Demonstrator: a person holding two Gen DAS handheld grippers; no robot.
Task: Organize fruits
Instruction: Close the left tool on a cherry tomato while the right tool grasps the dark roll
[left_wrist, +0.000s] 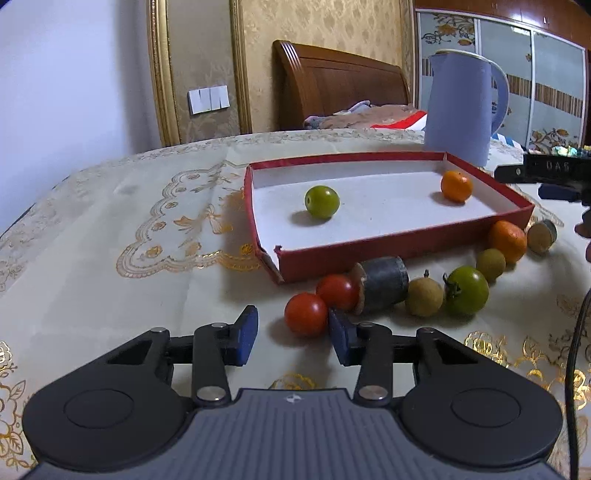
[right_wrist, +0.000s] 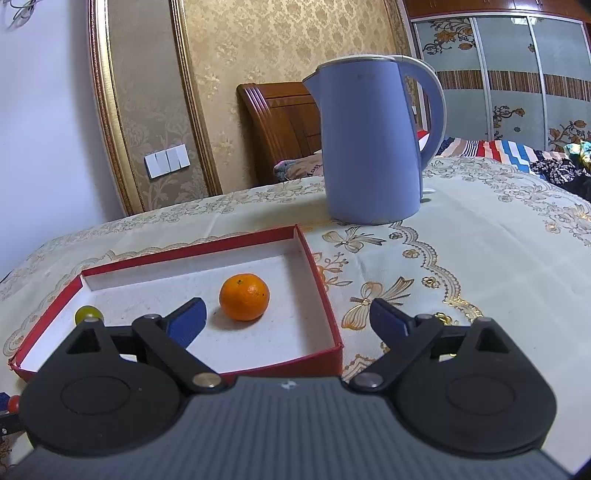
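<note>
A shallow red box with a white floor sits on a table covered by a cream cloth with gold embroidery. Two fruits already lie inside it: a green fruit near the middle and an orange in the far right corner. The sorting looks barely begun, since most of the fruit is outside the box, strung along its near wall: two red tomatoes side by side, a tan round fruit, a green tomato with a stem, a second tan fruit and a second orange. Two small cylinders with cork-coloured ends lie among them, a dark one touching the farther red tomato and a smaller one at the far right; what they are is unclear. The left gripper hangs low over the cloth, its blue-padded fingers parted and holding nothing, with the nearest red tomato just ahead of the gap and close to the right pad. The right gripper is spread wide and empty, hovering over the box's near right corner with the orange just beyond its pads. A lavender electric kettle stands behind the box. Faint lettering near the kettle's rim is too small to read, and white letters on a dark part at the left view's right edge seem to read "UAS", uncertainly.
</note>
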